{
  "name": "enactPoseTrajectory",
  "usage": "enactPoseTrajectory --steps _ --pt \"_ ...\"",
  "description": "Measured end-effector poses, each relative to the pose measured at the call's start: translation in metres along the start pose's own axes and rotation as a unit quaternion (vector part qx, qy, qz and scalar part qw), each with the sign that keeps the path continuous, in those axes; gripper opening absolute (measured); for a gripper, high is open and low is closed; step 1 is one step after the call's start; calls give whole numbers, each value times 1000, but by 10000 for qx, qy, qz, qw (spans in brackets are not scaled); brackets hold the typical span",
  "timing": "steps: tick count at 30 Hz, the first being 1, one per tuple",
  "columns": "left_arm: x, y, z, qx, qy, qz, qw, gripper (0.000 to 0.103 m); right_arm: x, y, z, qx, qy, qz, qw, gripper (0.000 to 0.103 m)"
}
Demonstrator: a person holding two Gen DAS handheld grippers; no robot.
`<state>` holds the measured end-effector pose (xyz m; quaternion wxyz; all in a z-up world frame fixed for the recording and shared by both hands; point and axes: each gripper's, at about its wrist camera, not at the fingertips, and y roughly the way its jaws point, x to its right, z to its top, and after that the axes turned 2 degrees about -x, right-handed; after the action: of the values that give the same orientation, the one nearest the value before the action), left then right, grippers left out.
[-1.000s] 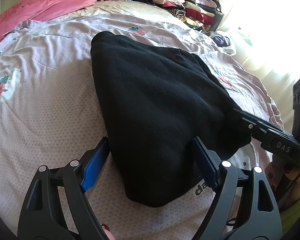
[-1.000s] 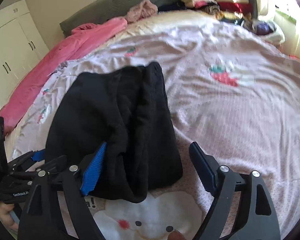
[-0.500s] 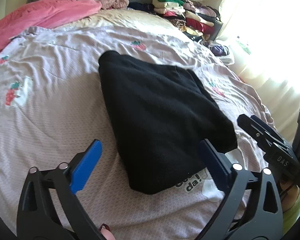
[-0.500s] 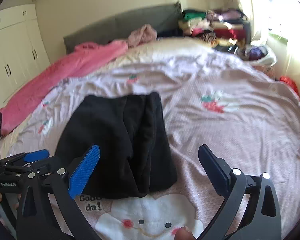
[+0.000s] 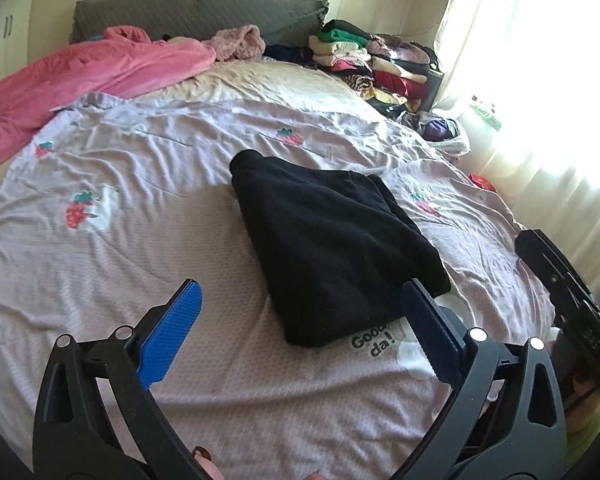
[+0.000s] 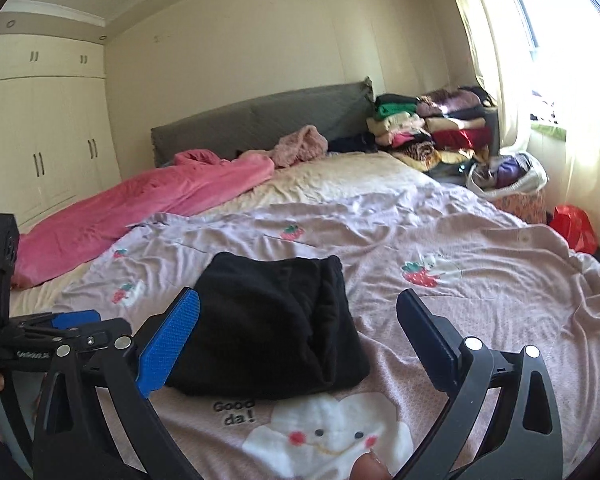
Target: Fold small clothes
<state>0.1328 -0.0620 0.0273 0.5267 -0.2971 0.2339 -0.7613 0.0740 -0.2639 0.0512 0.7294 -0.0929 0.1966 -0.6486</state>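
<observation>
A folded black garment [image 5: 332,240] lies flat on the lilac strawberry-print bedspread [image 5: 148,216]; it also shows in the right wrist view [image 6: 272,324]. My left gripper [image 5: 300,312] is open and empty, held above and short of the garment's near edge. My right gripper [image 6: 298,320] is open and empty, raised above the garment's near end. Each gripper shows at the edge of the other's view: the right one in the left wrist view [image 5: 560,280], the left one in the right wrist view [image 6: 60,328].
A pink blanket [image 5: 80,80] lies along the bed's far left. A stack of folded clothes [image 5: 372,60] stands at the far right by the grey headboard [image 6: 260,120]. A bag of clothes [image 6: 508,172] and a red bag [image 6: 572,228] stand beside the bed under the bright window.
Both grippers have let go of the black garment, opened wide and pulled back and up from it. The garment stays folded on the bed.
</observation>
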Motion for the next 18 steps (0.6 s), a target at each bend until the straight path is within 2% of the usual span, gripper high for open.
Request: enactPoseTrajectory --steps 10,18 --pt "2 -29 -23 133 147 84 9998 93 -22 -39 -18 12 -428 -115 9990 98" --pt "-3 -34 -54 -146 178 182 9996 93 -25 -40 -58 -531 -416 -181 9976 98"
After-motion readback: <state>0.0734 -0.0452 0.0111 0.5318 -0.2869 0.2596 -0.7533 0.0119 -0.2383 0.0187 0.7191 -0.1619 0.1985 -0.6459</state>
